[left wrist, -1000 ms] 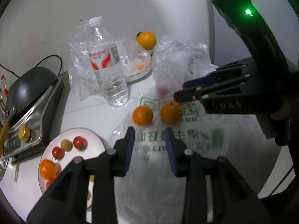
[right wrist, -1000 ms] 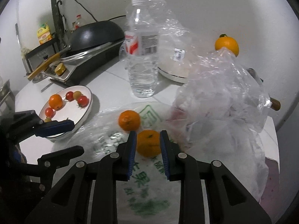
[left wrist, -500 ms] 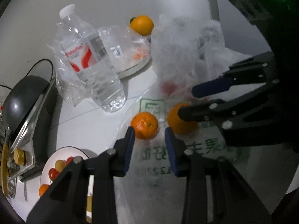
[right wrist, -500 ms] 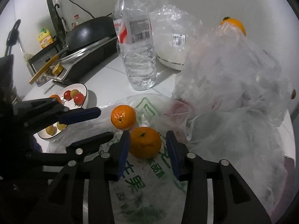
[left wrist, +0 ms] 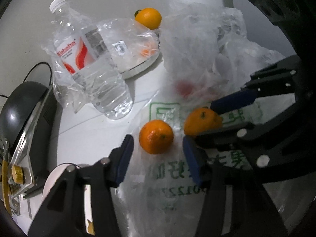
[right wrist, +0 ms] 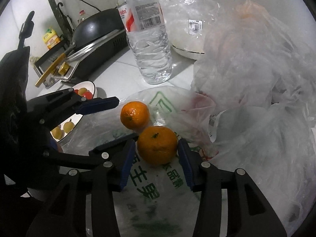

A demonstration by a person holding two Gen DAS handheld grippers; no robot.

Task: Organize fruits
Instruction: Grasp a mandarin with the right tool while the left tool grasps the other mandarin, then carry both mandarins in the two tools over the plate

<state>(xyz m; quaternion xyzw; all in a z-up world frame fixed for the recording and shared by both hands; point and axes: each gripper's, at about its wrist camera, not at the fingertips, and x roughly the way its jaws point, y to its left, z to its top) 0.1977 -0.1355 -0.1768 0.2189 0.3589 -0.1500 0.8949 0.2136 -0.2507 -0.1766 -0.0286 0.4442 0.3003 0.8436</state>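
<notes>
Both tongs, jaws just opened and gripping nothing, straddle 2 oranges: left tongs (left wrist: pixel 158 154) around the farther orange (left wrist: pixel 156 136), right tongs (right wrist: pixel 157 158) around the nearer orange (right wrist: pixel 157 145). The slick plastic bag (right wrist: pixel 150 193) beneath could let either fruit roll, and the crowded tongs could collide.

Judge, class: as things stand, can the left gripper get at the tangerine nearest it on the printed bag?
Probably yes. The left gripper is open, its jaws just widened, and the tangerine lies bare just ahead of them; the right gripper straddles the other tangerine.
</notes>
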